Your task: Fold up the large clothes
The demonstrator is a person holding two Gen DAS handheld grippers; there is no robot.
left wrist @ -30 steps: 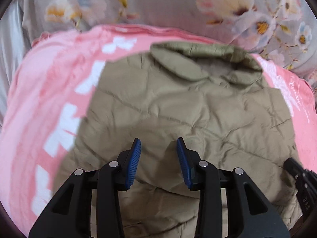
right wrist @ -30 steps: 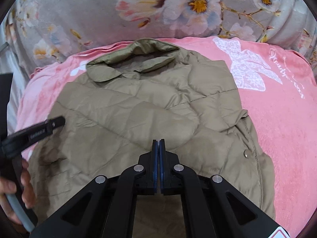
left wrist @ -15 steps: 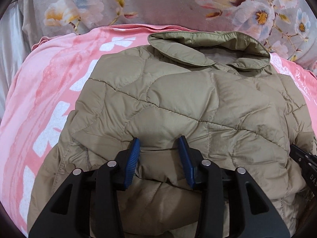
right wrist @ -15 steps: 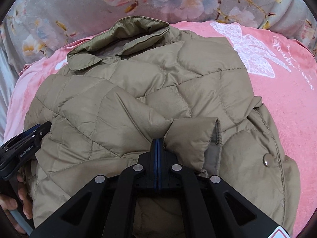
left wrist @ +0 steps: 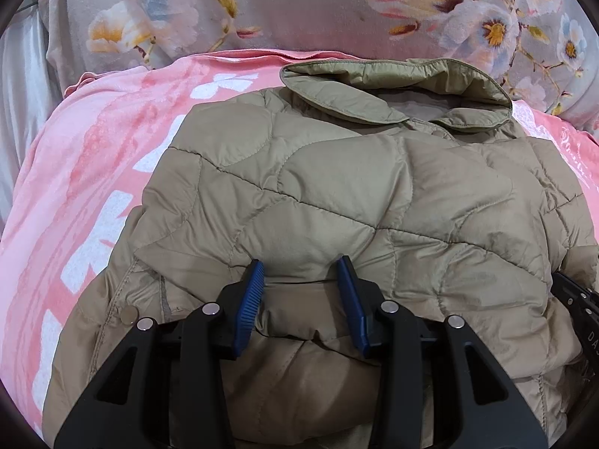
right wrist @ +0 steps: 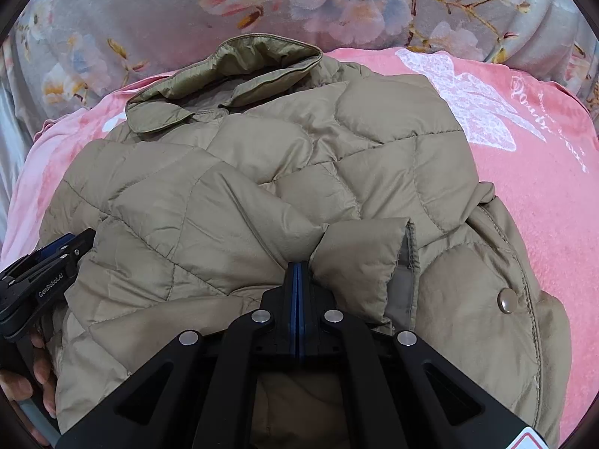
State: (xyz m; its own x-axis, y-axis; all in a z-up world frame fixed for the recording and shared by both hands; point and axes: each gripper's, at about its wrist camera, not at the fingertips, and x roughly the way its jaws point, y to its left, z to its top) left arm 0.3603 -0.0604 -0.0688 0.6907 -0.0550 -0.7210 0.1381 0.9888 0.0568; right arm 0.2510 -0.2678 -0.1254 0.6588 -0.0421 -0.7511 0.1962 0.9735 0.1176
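A khaki quilted puffer jacket is laid on a pink blanket, its collar turned toward the blanket's far edge, where a grey floral cover begins; the near part of the jacket has been doubled up over the body. The left gripper is held with its blue pads part-way apart, a thick roll of the folded hem bulging between them; whether the pads actually press on it cannot be told from this view. The right gripper is seen with its pads pressed together, their tips sunk into a crease beside the folded sleeve cuff; only a thin pinch of shell fabric, if any, can be caught there. Trouble is judged most likely from the padding: once released, the puffy fold may spring open, since nothing weighs it down. The slick shell may also slip from the closed right pads if pulled, leaving one side of the fold behind and skewing it. The snap button on the right front edge may be snagged. If the jacket is dragged, the blanket may be bunched beneath it.
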